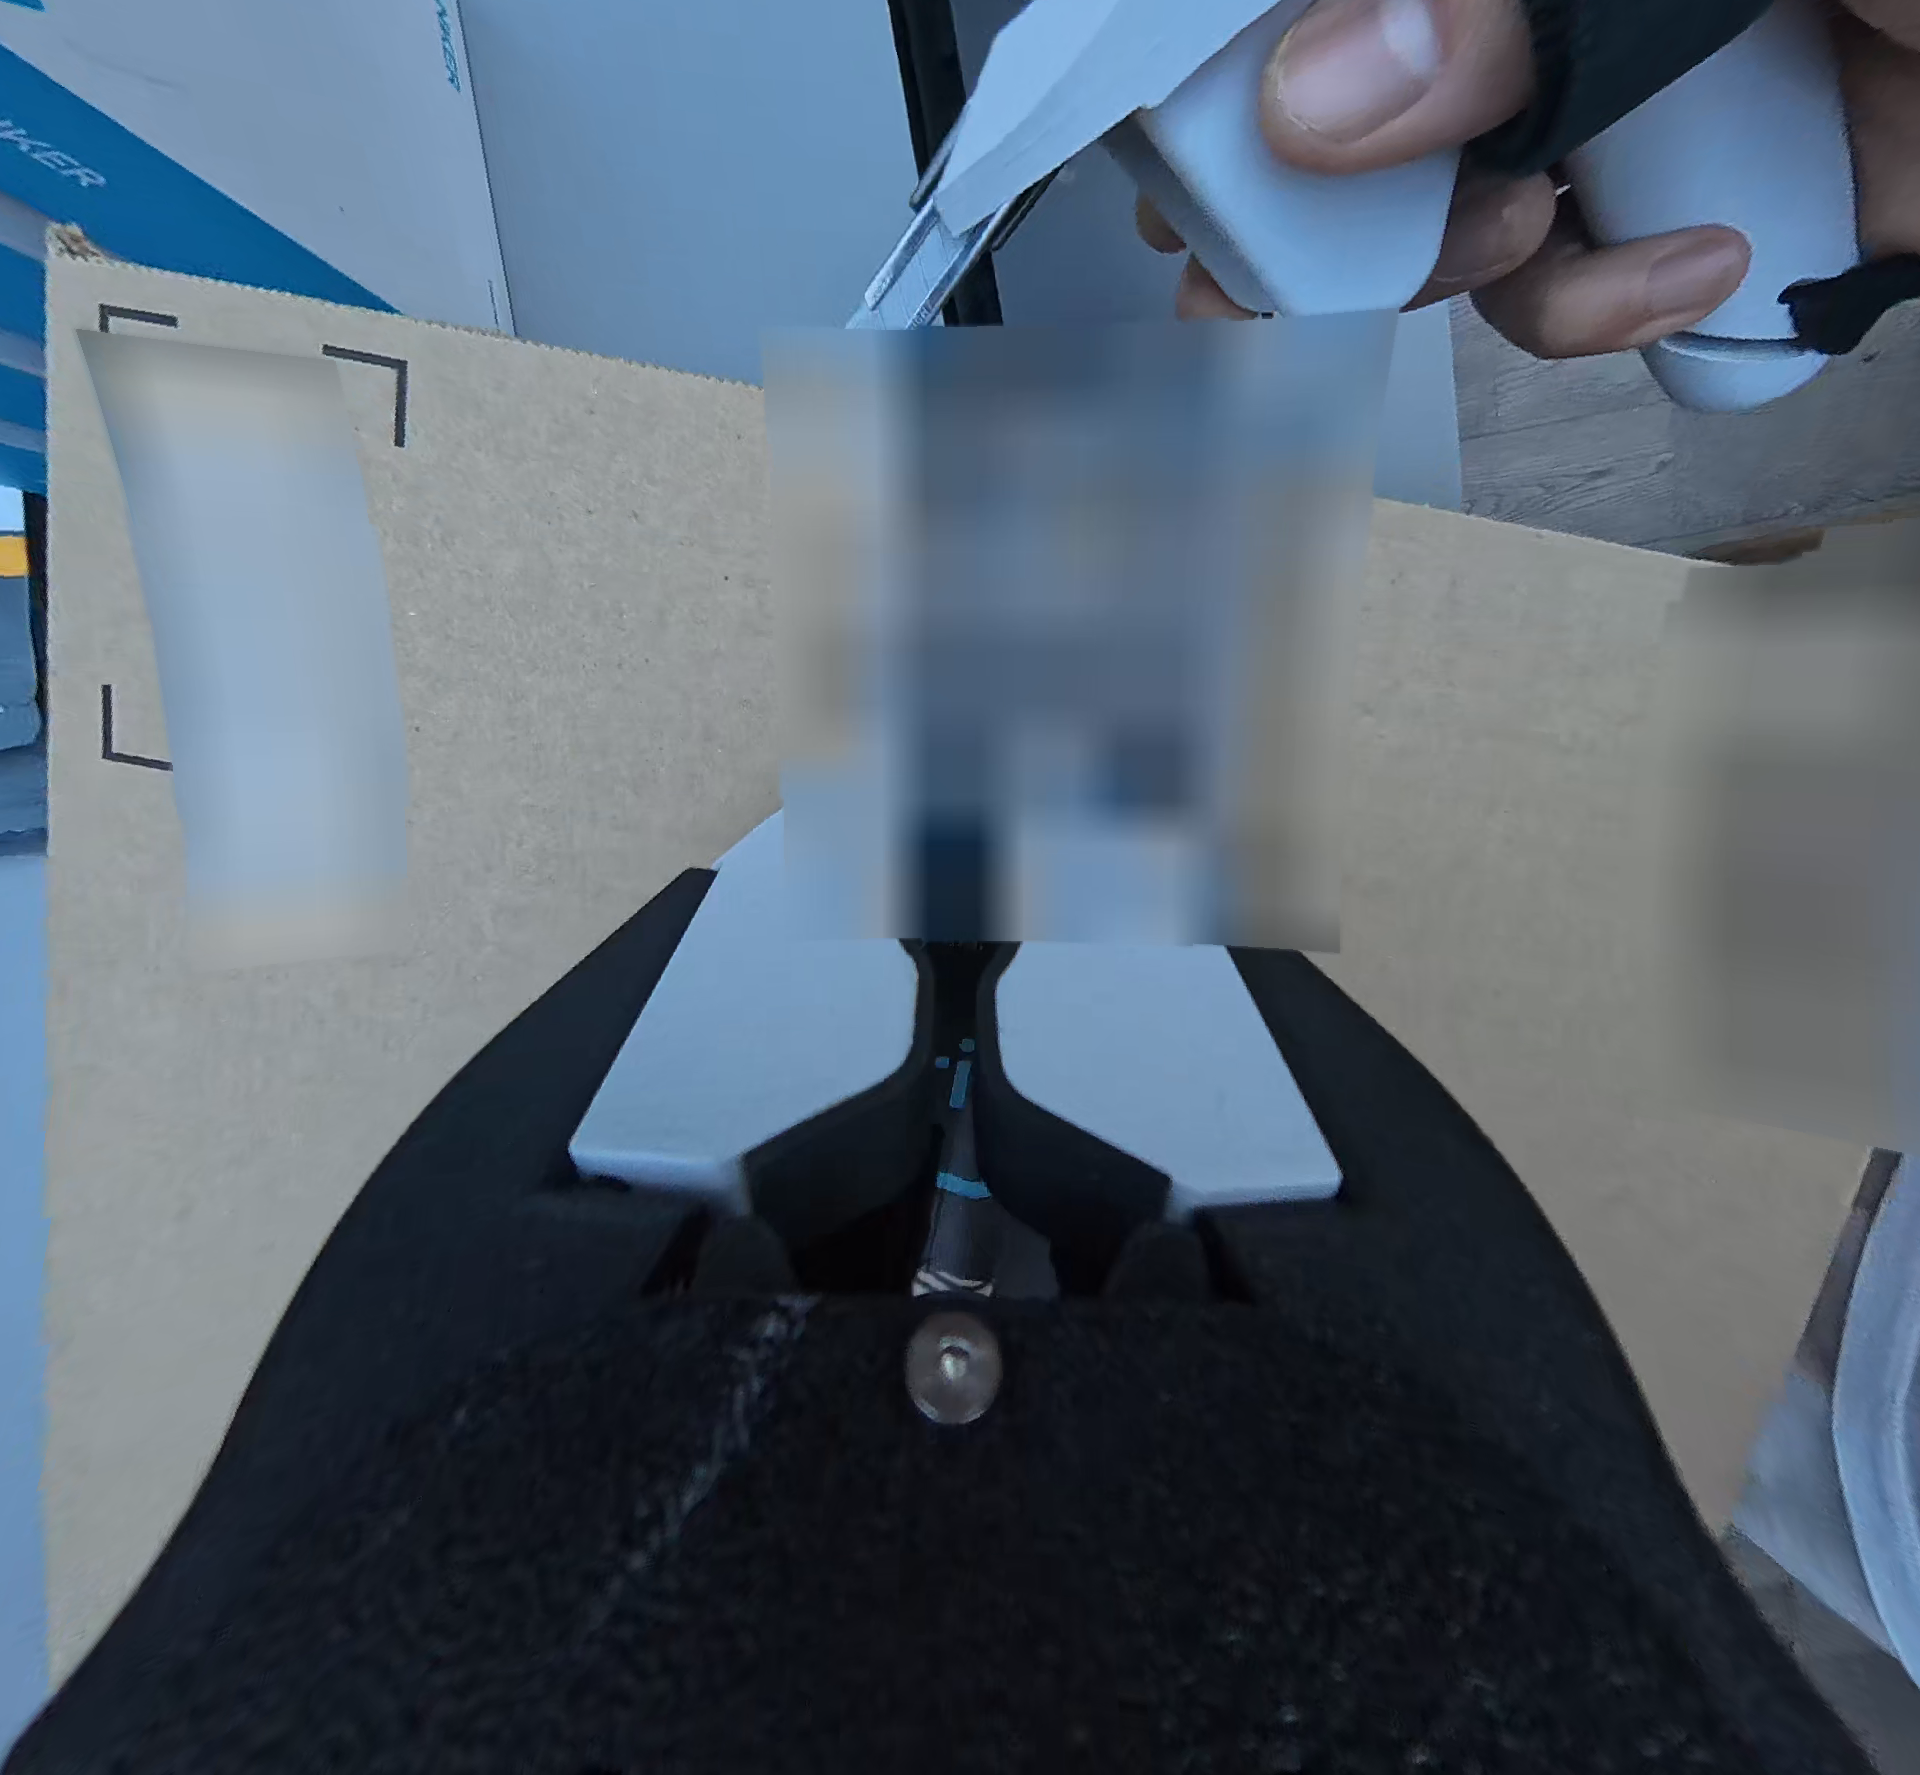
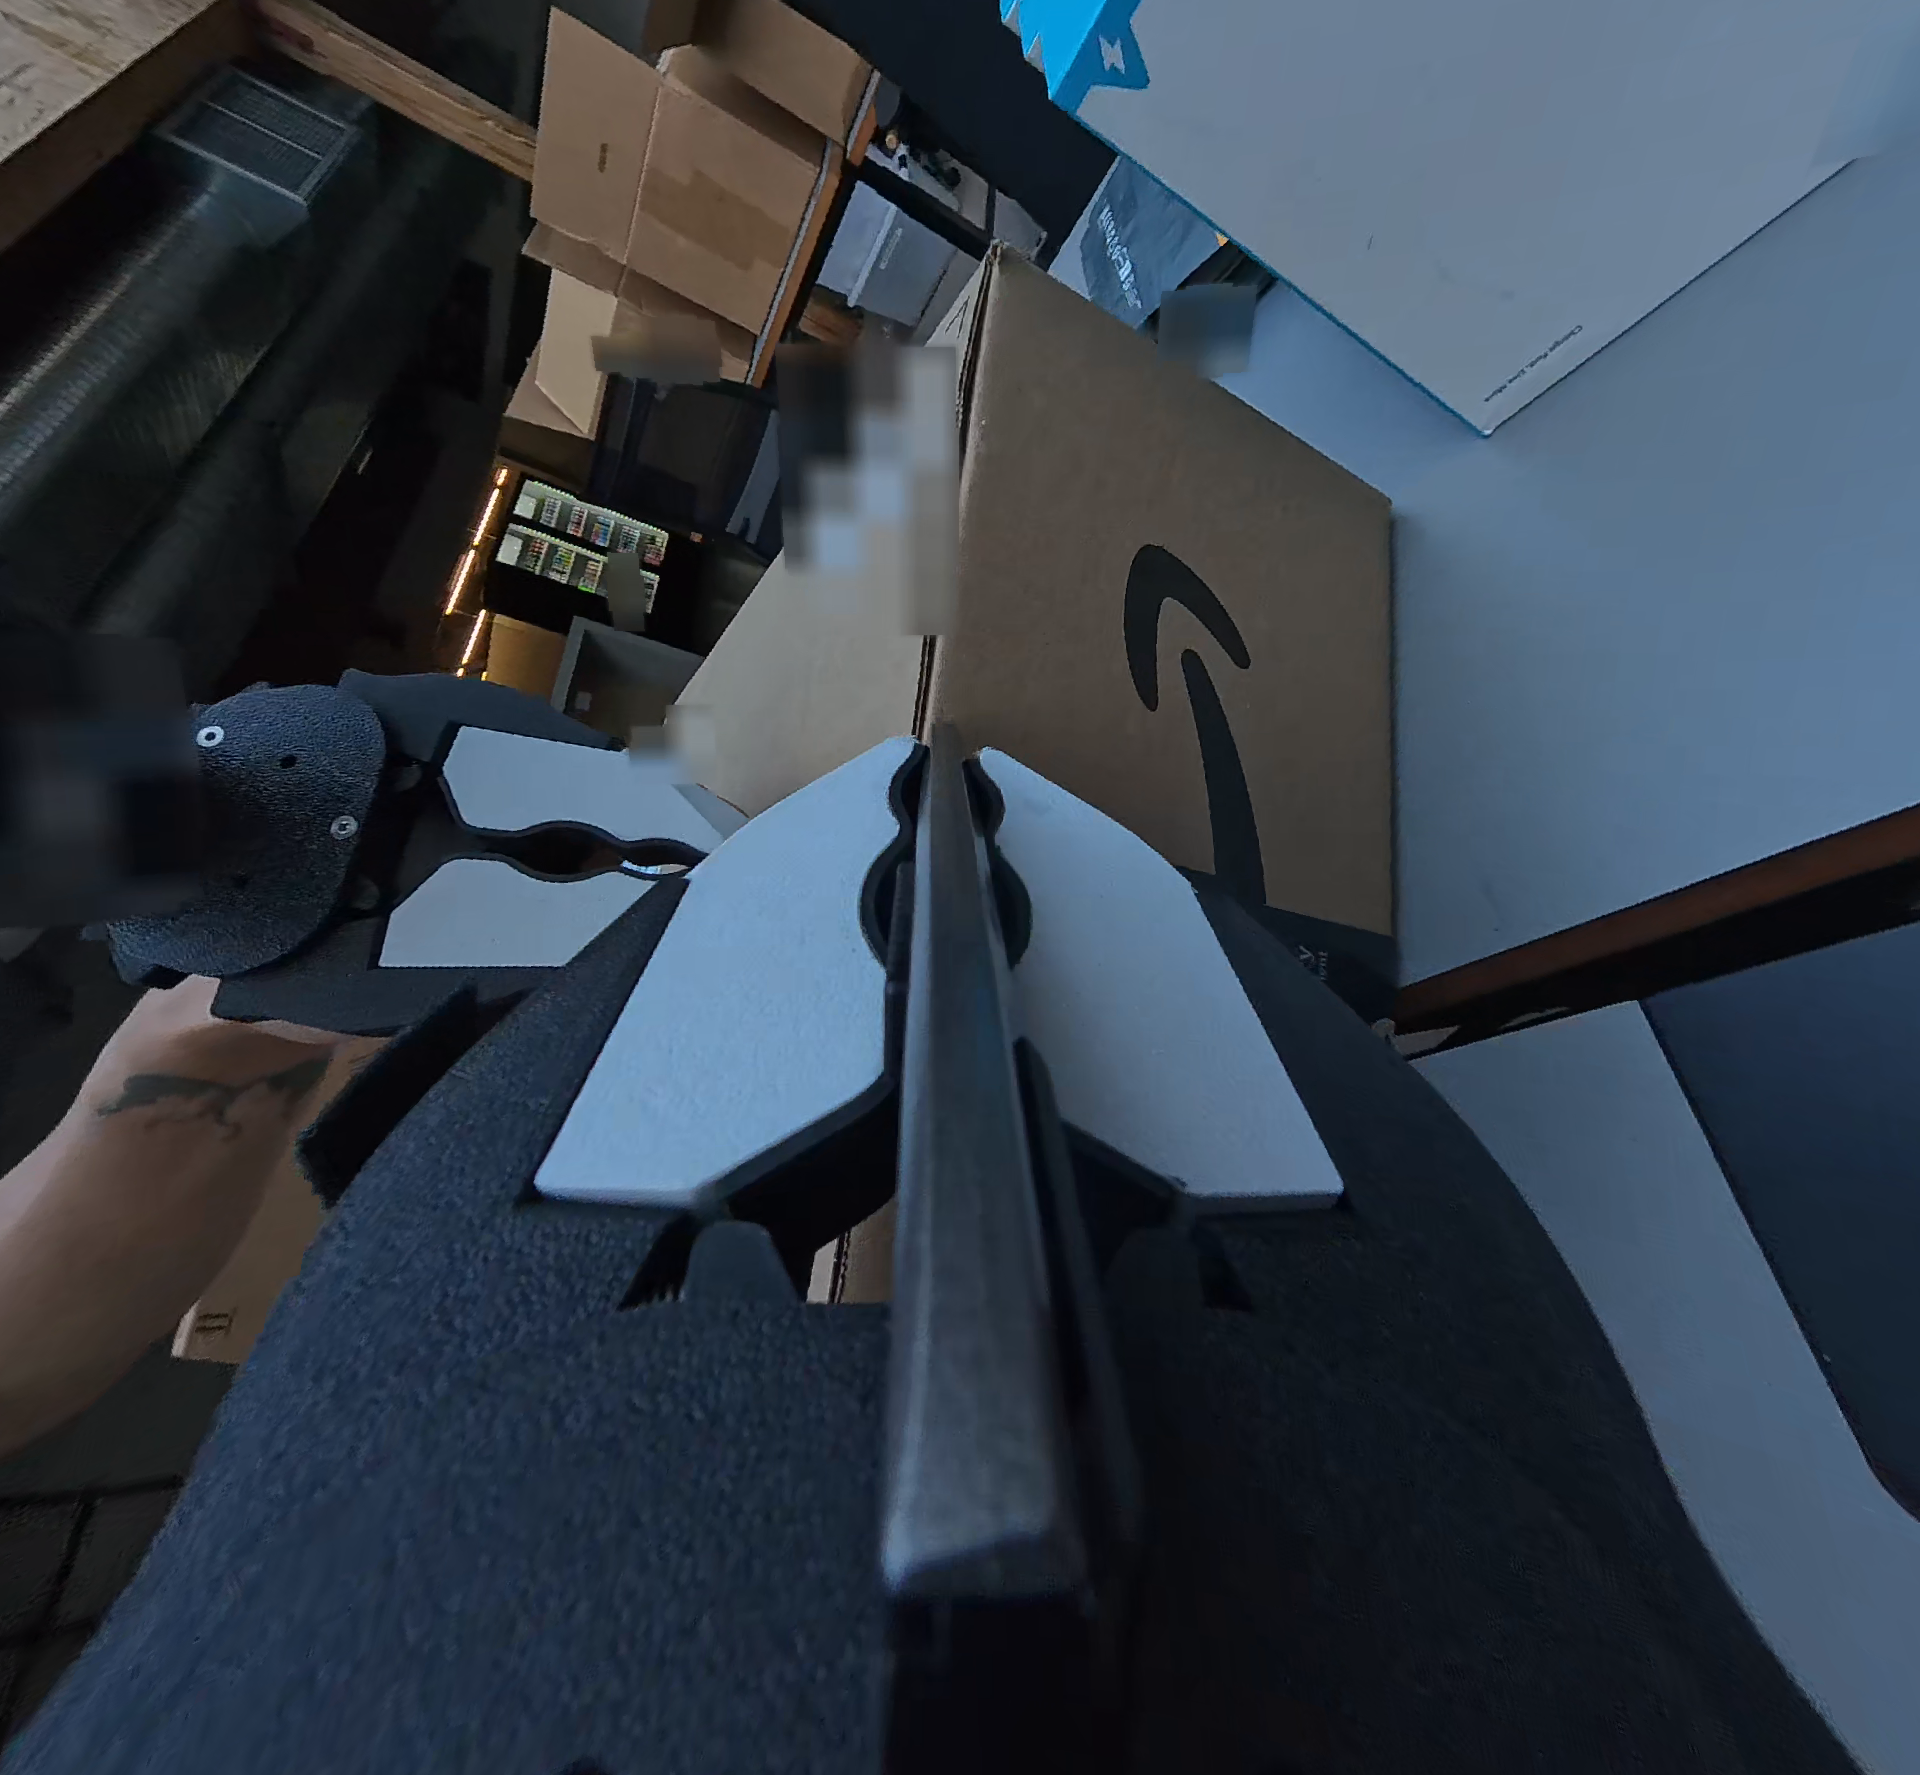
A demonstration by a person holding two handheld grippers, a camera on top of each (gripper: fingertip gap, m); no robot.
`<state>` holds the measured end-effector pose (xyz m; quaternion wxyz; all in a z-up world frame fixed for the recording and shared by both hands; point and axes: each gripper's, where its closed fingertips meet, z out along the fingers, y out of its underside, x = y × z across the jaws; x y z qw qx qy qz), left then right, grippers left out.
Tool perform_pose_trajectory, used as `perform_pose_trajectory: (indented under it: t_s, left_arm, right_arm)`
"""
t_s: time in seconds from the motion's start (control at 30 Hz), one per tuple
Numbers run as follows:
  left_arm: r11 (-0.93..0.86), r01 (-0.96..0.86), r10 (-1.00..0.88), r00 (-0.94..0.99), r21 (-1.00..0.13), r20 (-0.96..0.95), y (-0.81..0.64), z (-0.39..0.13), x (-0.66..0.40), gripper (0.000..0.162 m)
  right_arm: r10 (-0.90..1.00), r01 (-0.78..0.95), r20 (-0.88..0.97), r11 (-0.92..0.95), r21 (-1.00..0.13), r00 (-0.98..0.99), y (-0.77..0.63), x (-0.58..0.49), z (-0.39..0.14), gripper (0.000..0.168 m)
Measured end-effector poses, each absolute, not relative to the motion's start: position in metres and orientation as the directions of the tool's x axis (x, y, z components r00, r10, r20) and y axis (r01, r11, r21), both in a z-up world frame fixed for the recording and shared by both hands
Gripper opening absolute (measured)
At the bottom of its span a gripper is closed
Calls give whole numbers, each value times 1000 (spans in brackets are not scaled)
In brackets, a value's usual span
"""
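Left wrist view: a pale grey-white table (image 1: 675, 115) carries a brown cardboard box (image 1: 582, 645), its matte, slightly grainy face filling most of the frame and printed with black corner marks. Behind it at upper left leans a white and blue carton (image 1: 260, 94) with smooth, glossy sides. The left gripper (image 1: 951, 956) has its flat pale pads pressed nearly together, pinching a thin dark strip with blue marks (image 1: 956, 1102) against the box face; the tips are hidden by a blurred patch. At upper right a hand (image 1: 1558, 115) in a black fingerless glove holds the right gripper (image 1: 1049, 94), from which a box cutter (image 1: 914, 271) slants down — its segmented metal blade meets the box's top edge.

Right wrist view: the scene is tilted. The room is dim, with wooden beams, a ribbed metal duct (image 2: 208, 271), stacked open cardboard cartons (image 2: 675, 167) and a lit shelf far back. The same brown box (image 2: 1091, 499) stands on the pale table (image 2: 1662, 686), a curved black mark on its side, the white and blue carton (image 2: 1455, 115) beyond. The right gripper's pads are pinched tight on the cutter's long, dark, flat metal handle (image 2: 966, 1206), which runs up to the box's corner edge. At left the left gripper (image 2: 686, 858) — rough black plastic, held by a bare forearm (image 2: 156, 1154) — is nearly closed against the box.
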<state>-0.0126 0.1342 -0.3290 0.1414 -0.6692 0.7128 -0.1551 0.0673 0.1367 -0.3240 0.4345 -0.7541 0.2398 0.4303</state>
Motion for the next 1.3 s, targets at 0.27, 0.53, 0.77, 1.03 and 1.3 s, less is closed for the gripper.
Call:
perform_pose_trajectory:
  t_s: [0.27,0.53,0.77,1.03,1.3]
  left_arm:
    - [32,-935,-998,-9,-354,-66,144,-332,-6,0]
    - [-3,-946,-1000,8,-325,-14,145,-332,-5,0]
    - [38,-957,-999,-30,-288,-32,146,-332,-5,0]
    - [-30,-958,-998,43,-287,-38,157,-334,-4,0]
    - [-5,-962,-992,39,-274,-117,159,-336,-4,0]
  right_arm:
    - [72,-745,-906,-543,-387,418,126,65,-326,6]
    - [66,-803,-923,-472,-363,378,127,73,-326,6]
    - [92,-750,-891,-505,-426,444,138,65,-324,5]
    - [133,-728,-892,-533,-431,431,131,62,-327,6]
    - [127,-749,-895,-505,-429,427,127,61,-328,6]
